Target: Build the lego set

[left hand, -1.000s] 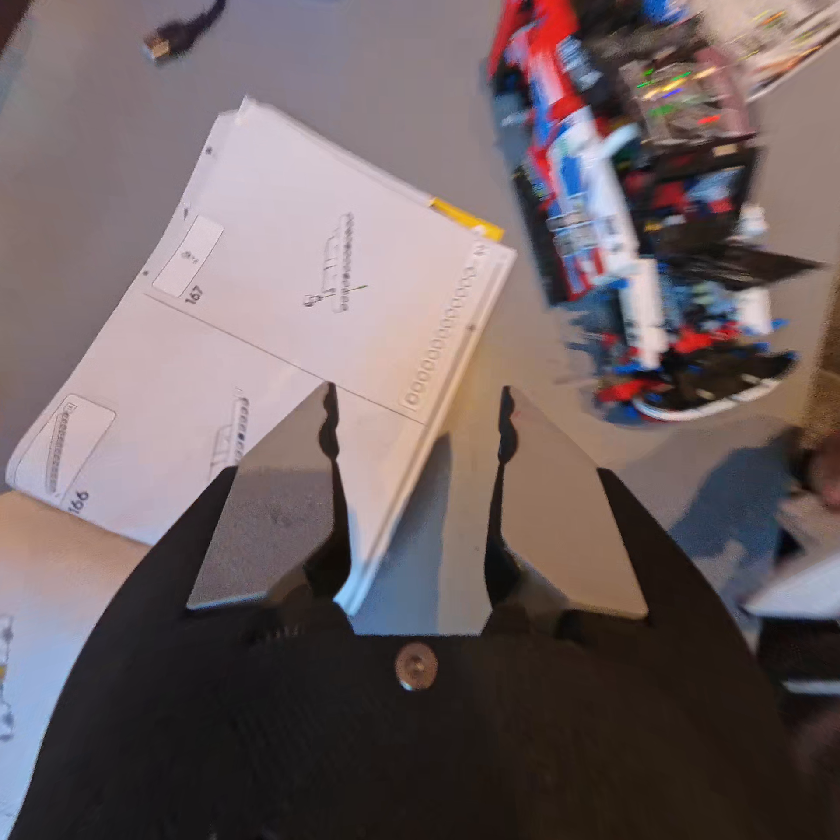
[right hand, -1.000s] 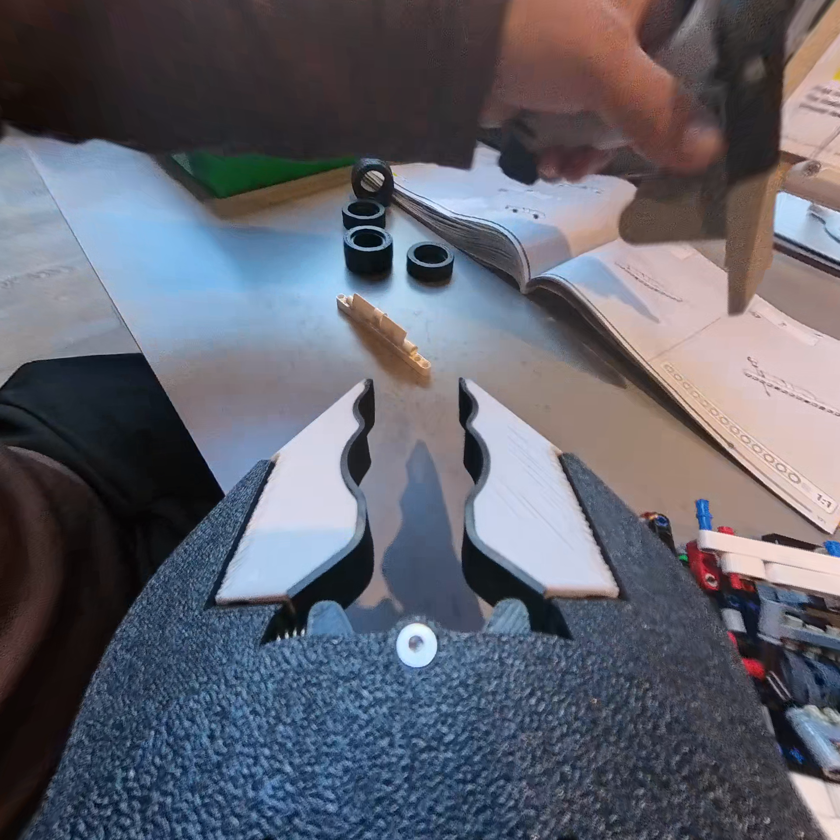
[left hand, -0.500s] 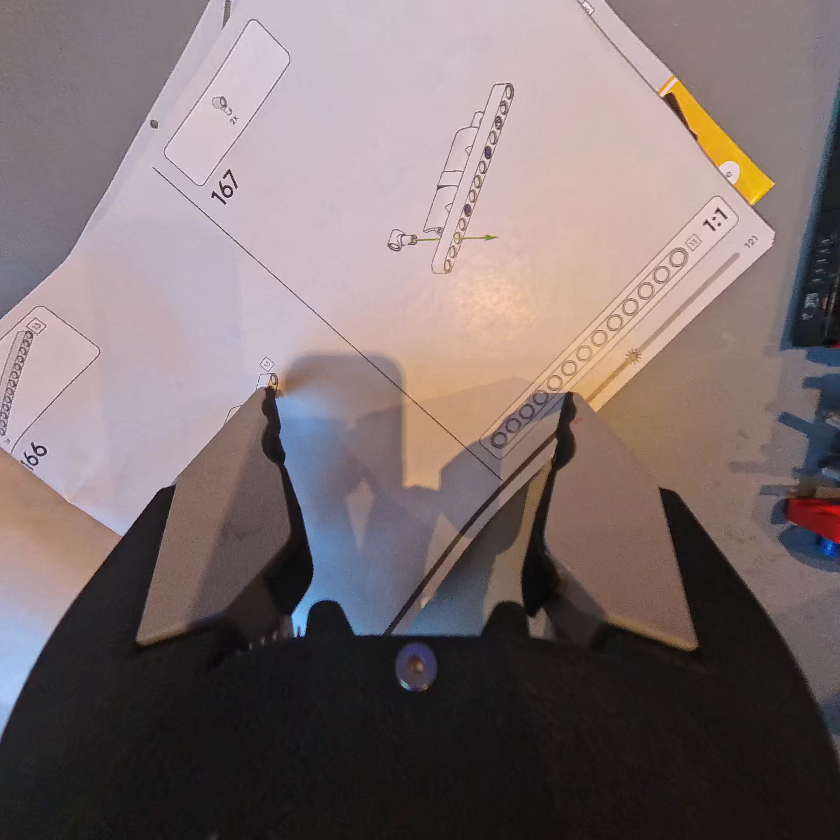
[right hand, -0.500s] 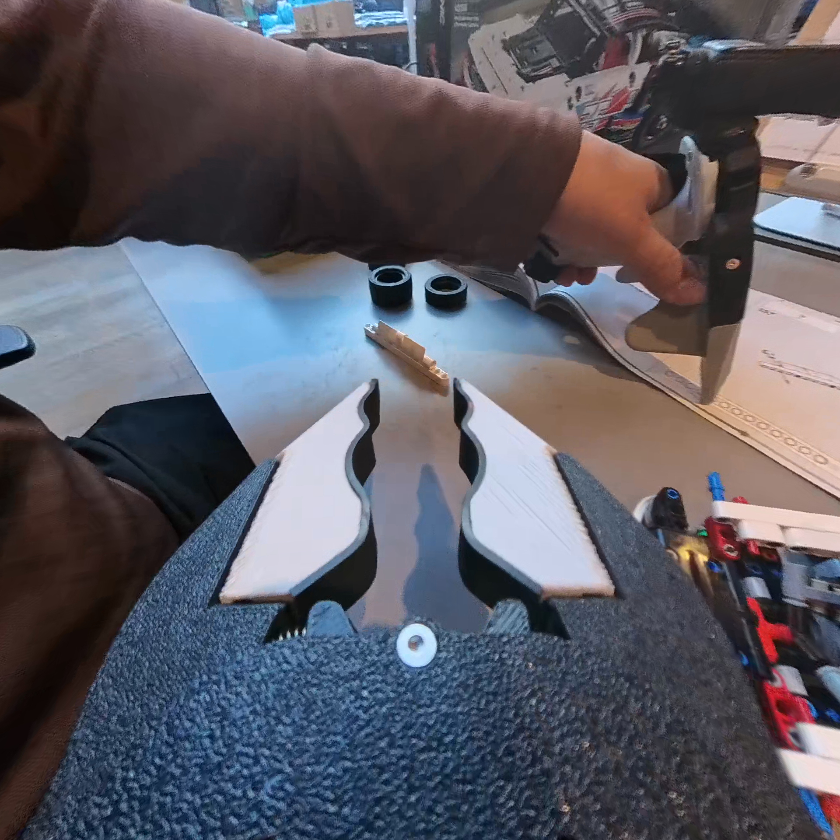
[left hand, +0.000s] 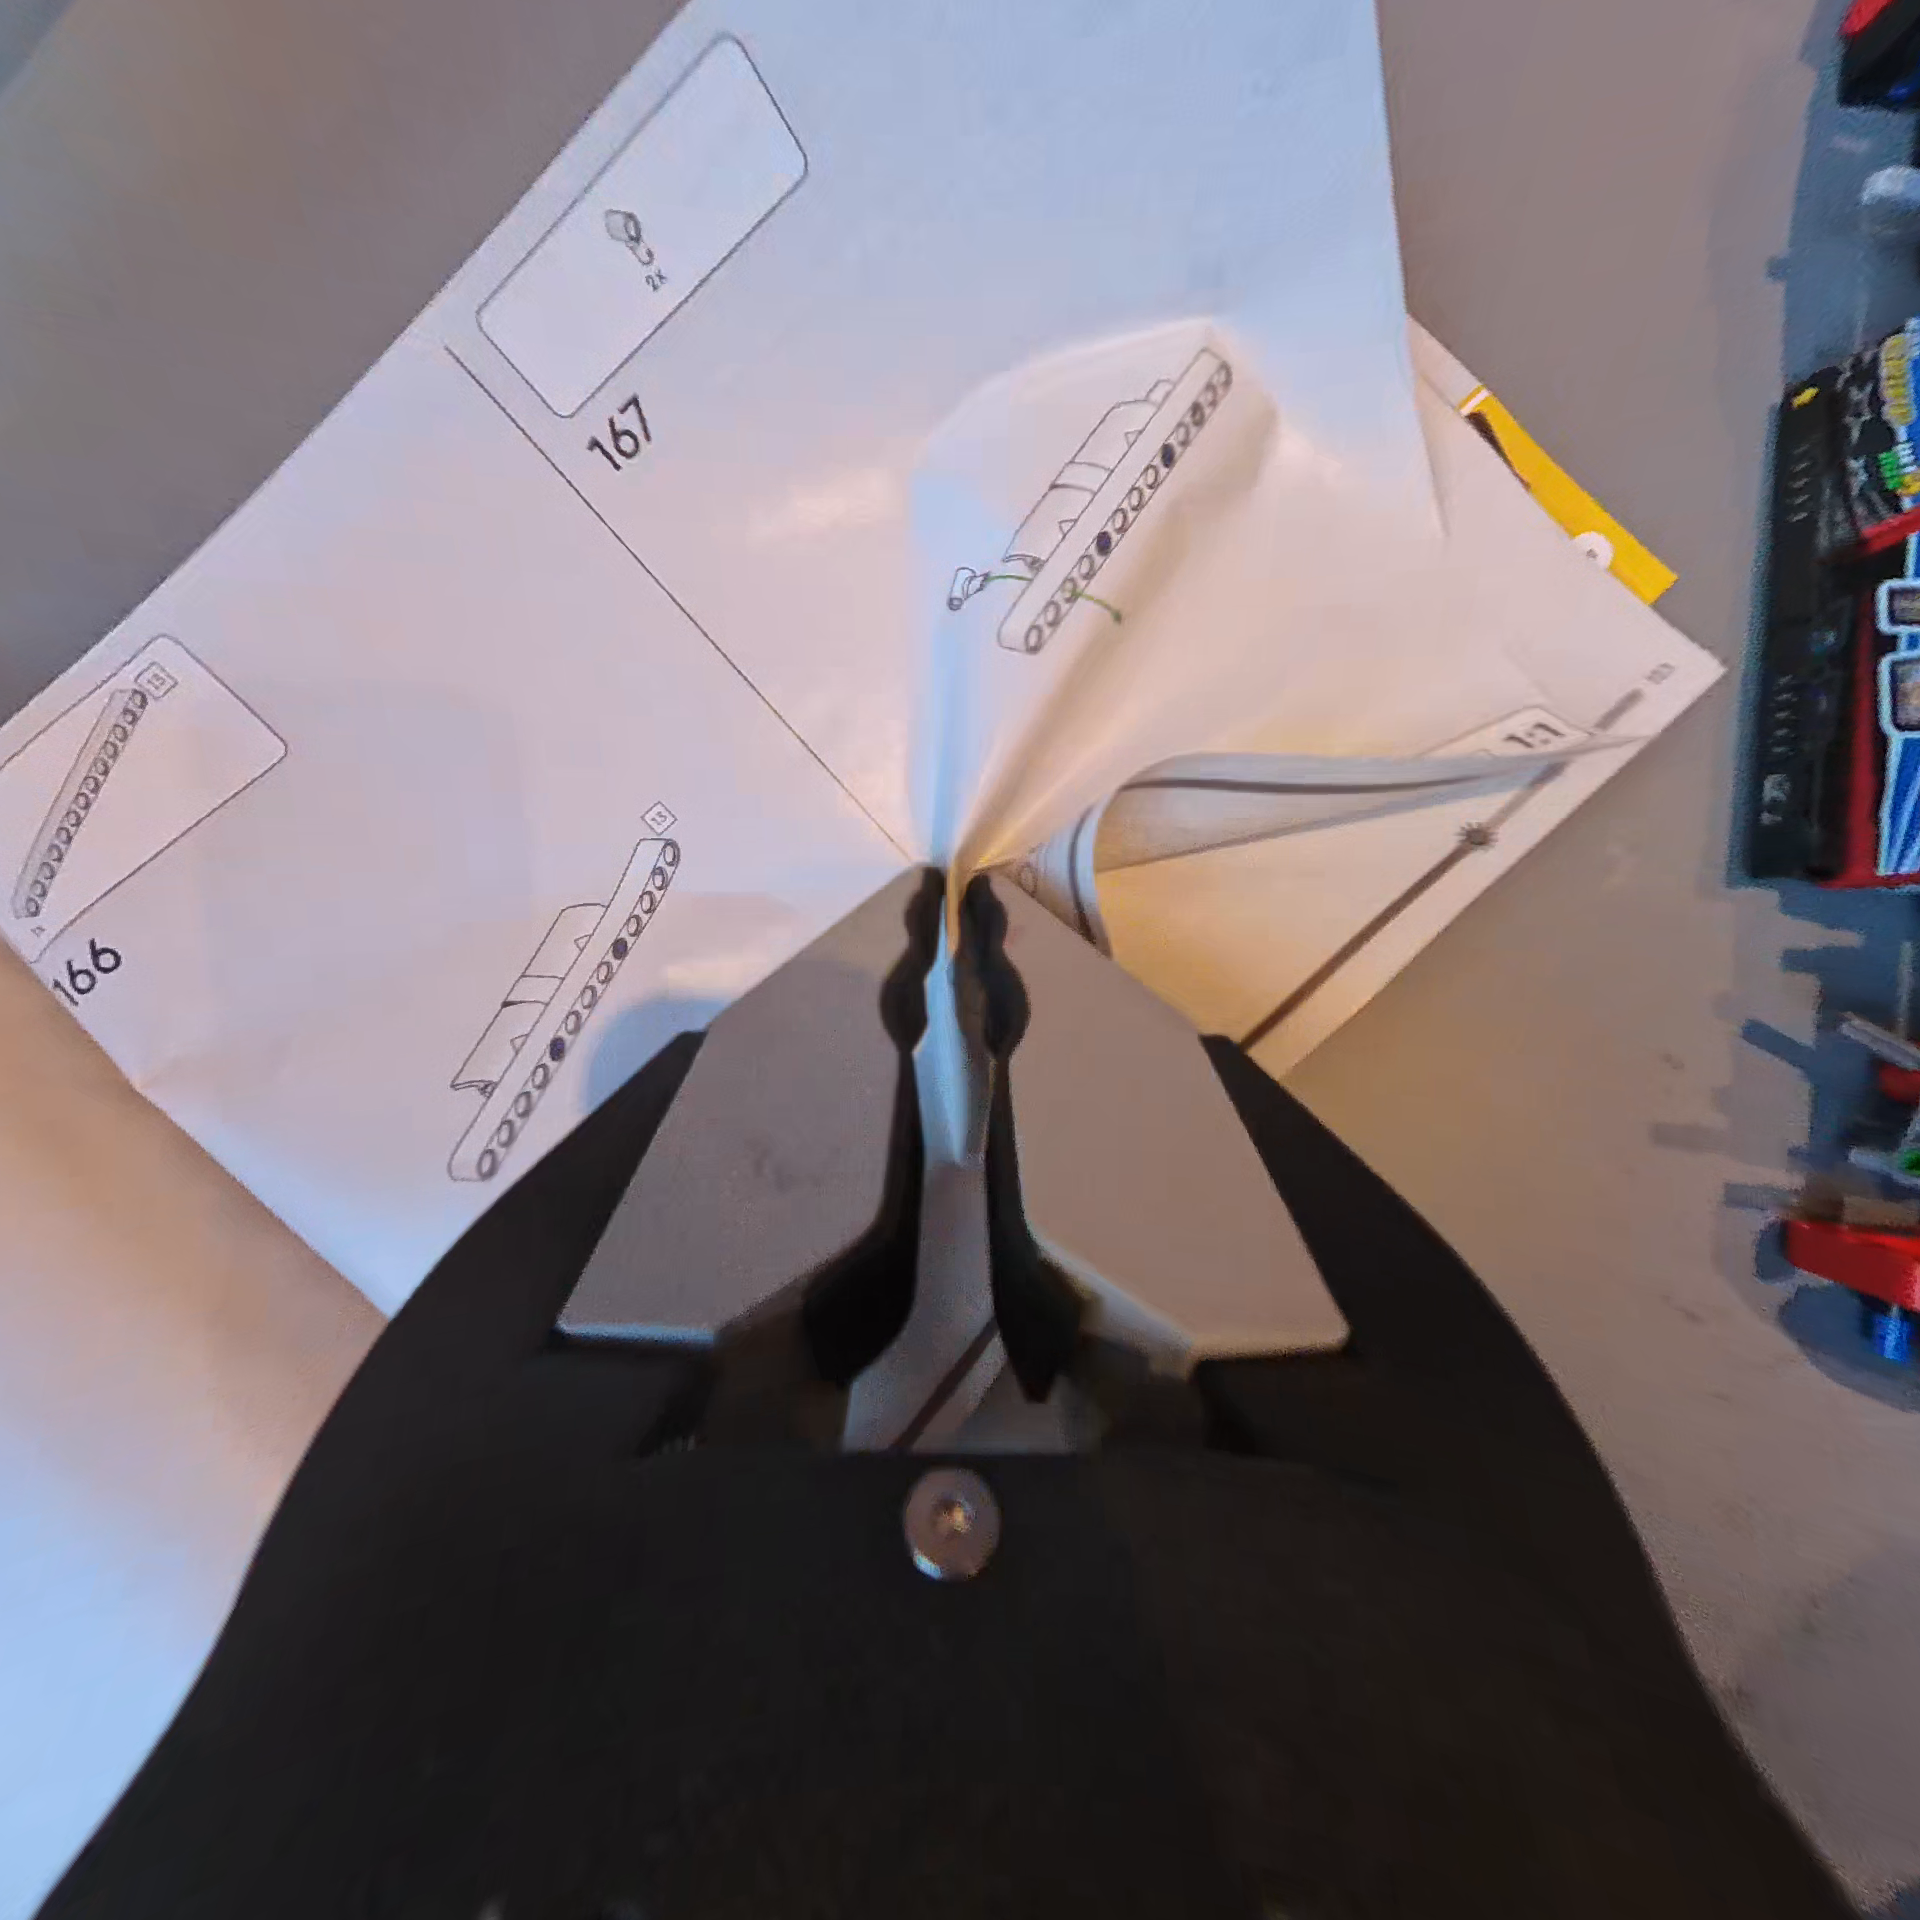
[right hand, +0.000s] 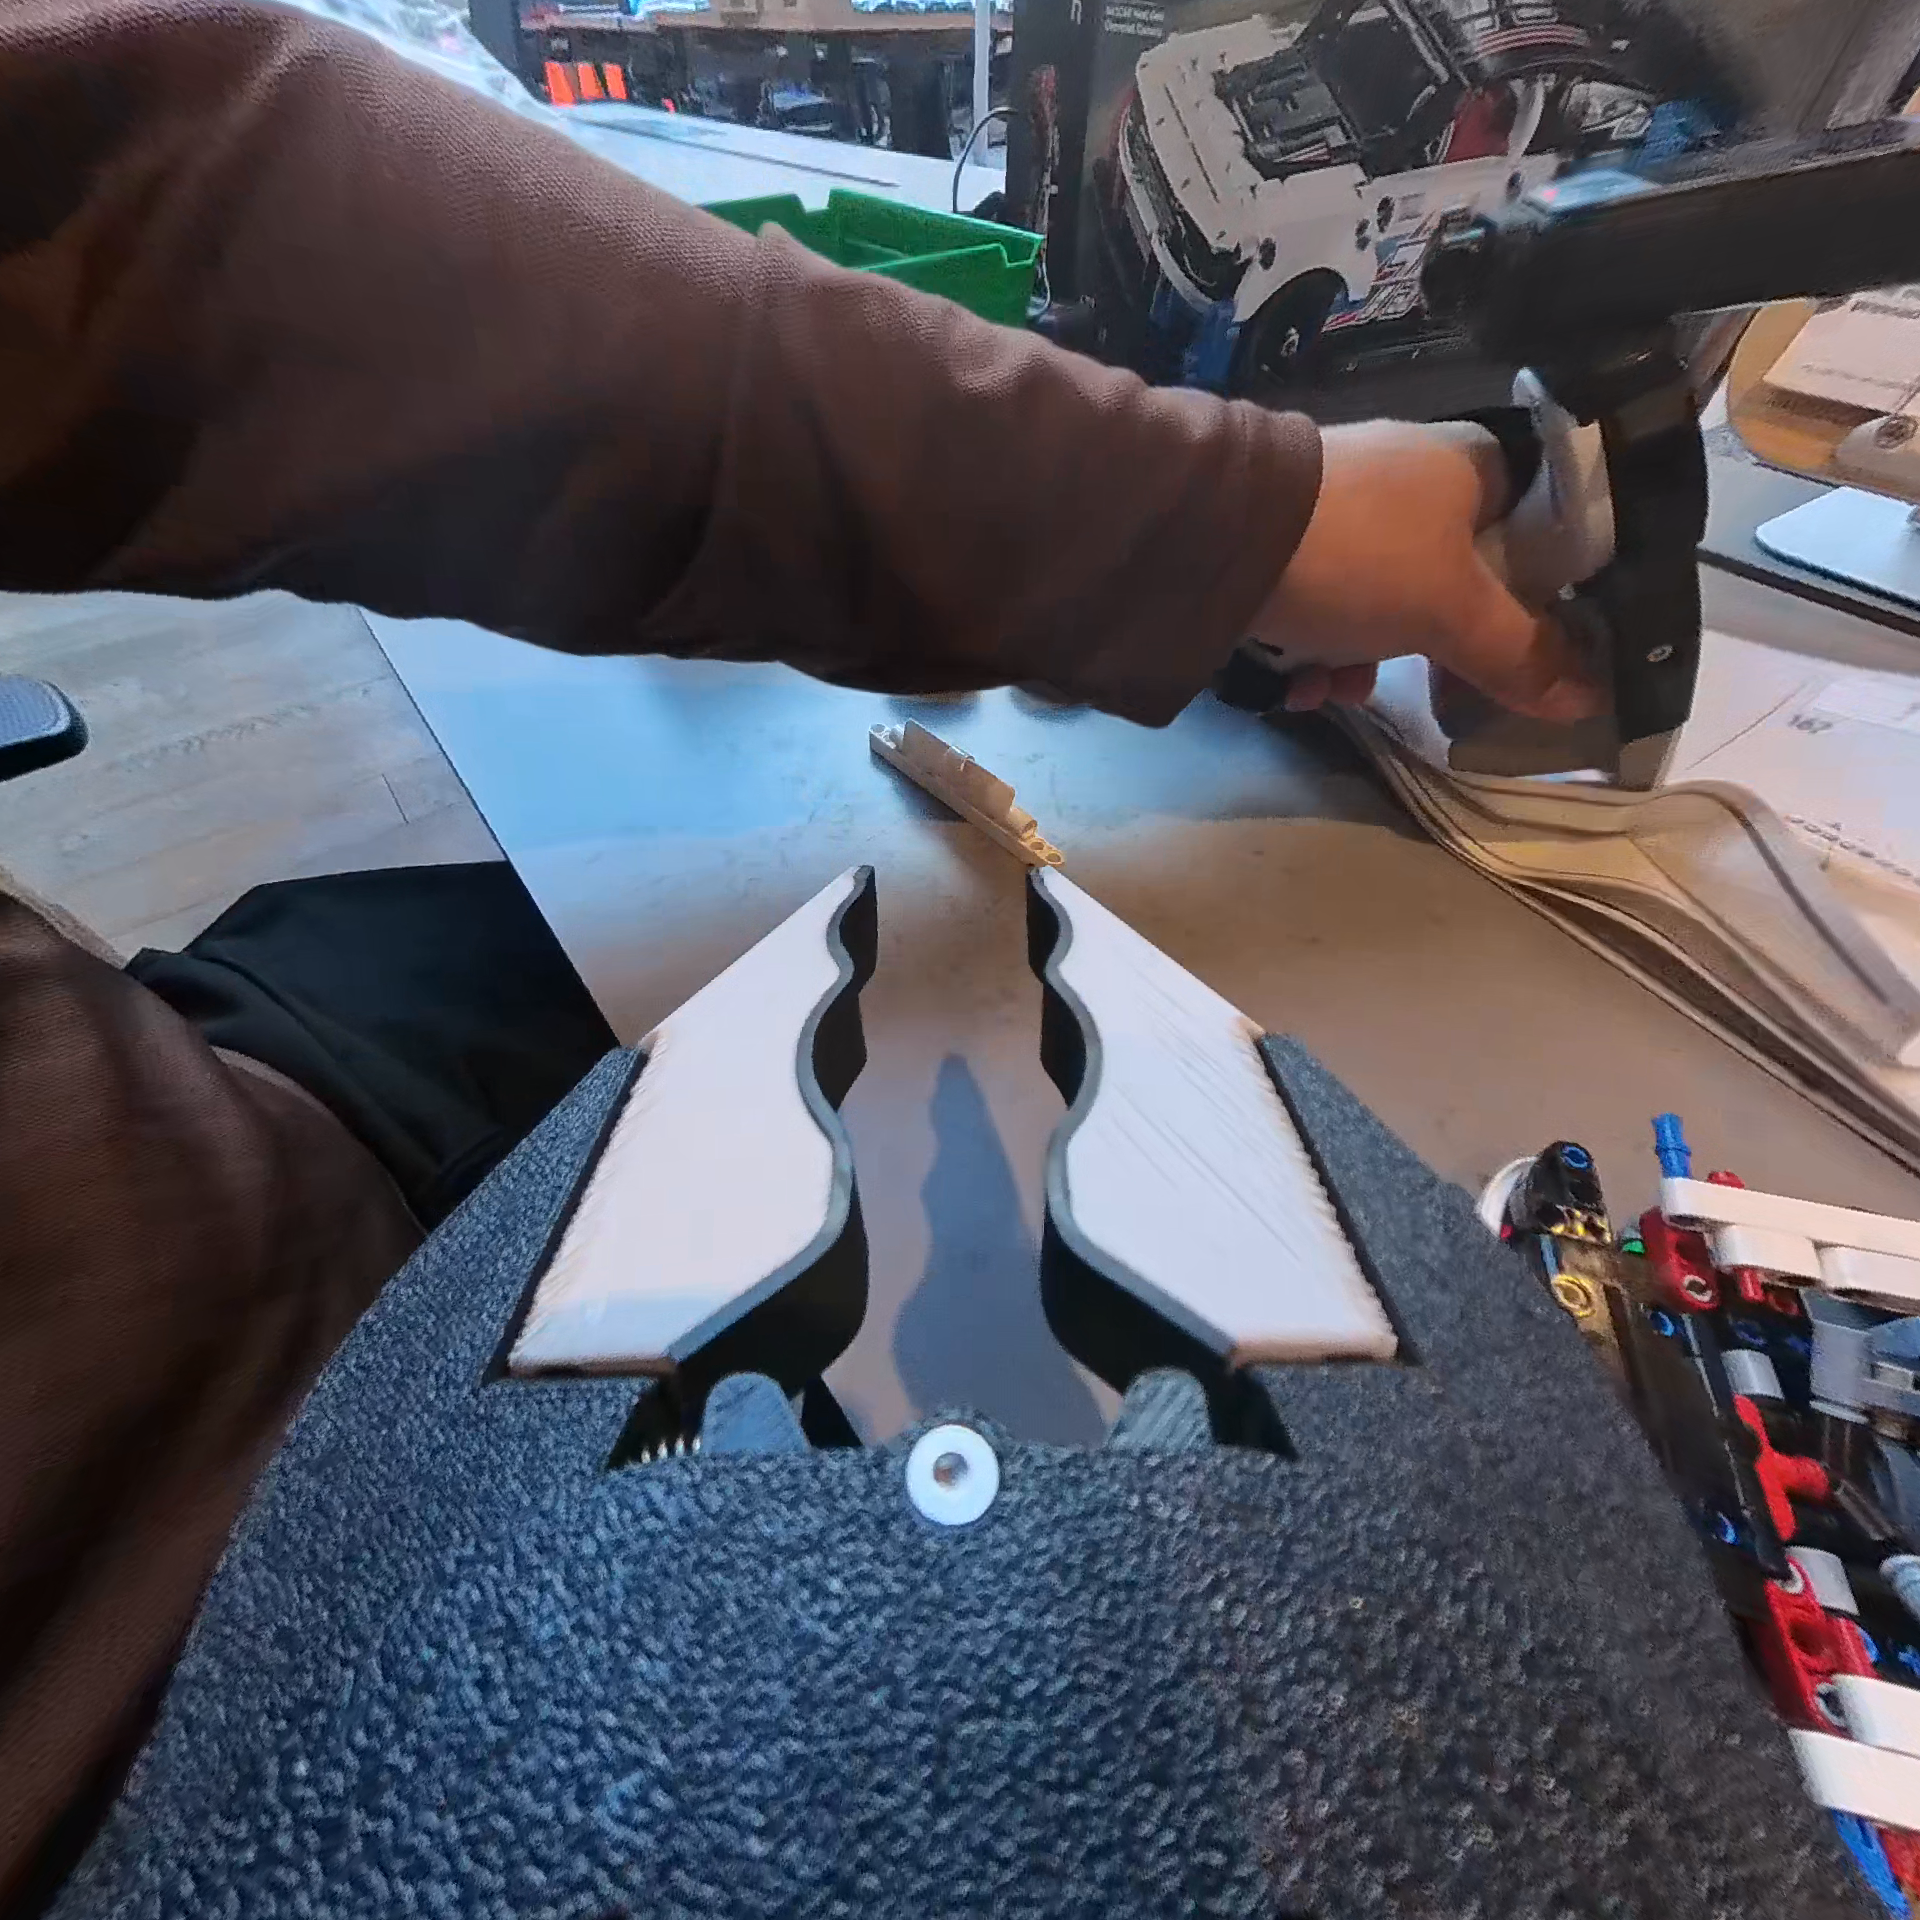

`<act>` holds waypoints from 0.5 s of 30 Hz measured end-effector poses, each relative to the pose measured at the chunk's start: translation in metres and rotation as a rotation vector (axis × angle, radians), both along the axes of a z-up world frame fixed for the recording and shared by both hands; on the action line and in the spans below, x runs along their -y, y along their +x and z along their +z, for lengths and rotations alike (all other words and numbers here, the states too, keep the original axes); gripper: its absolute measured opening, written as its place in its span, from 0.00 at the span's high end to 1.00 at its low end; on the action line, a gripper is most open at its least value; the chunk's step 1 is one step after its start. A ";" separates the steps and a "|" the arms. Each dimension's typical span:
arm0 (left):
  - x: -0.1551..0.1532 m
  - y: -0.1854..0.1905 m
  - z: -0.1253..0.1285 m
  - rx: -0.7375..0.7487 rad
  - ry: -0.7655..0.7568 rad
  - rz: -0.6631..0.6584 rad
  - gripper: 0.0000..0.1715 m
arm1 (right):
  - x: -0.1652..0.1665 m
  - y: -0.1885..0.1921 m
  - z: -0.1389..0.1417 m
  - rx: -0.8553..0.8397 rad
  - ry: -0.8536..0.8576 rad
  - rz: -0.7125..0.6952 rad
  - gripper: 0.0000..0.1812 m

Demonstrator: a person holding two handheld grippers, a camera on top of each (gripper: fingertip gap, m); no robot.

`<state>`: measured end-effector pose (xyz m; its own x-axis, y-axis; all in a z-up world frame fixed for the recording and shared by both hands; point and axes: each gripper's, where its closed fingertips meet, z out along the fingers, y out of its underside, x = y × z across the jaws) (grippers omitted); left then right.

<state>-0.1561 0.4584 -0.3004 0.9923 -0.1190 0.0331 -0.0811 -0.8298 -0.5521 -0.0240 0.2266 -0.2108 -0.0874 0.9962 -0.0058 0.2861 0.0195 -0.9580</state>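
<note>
My left gripper (left hand: 951,894) is shut on a page of the white instruction booklet (left hand: 644,582), pinching it into a crease so the page buckles upward. The same gripper shows in the right wrist view (right hand: 1621,758), held by a hand pressing down on the booklet (right hand: 1704,894). My right gripper (right hand: 951,883) is open and empty, hovering just short of a white lego beam assembly (right hand: 961,792) lying on the grey table (right hand: 727,769). The partly built red, white and blue lego model (right hand: 1766,1382) sits at the lower right.
The model's edge (left hand: 1849,665) lies right of the booklet. A brown-sleeved arm (right hand: 623,416) crosses above the table. A green bin (right hand: 904,249) and the set's box (right hand: 1299,187) stand at the back. The table's left edge drops to the floor (right hand: 208,727). The gap from one gripper's tips to the other's is roughly 30 cm.
My left gripper came down onto the booklet and closed on a page, which now buckles up. My right gripper stayed open and edged closer to the white beam assembly.
</note>
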 end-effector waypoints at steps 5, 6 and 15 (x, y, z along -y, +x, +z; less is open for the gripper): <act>0.001 -0.001 0.001 0.097 0.018 0.021 1.00 | -0.010 0.003 0.000 0.030 0.028 -0.044 0.84; 0.002 -0.002 0.001 0.139 0.023 0.030 1.00 | -0.014 0.005 0.008 0.008 0.003 -0.041 0.83; 0.019 -0.014 0.067 0.315 0.282 0.017 1.00 | -0.071 0.057 0.128 -0.563 -0.576 0.133 0.74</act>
<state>-0.1700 0.4389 -0.2334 0.9408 -0.1509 0.3035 0.1401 -0.6422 -0.7536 0.0334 0.2974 -0.0827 -0.3476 0.8312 -0.4339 -0.2113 -0.5203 -0.8274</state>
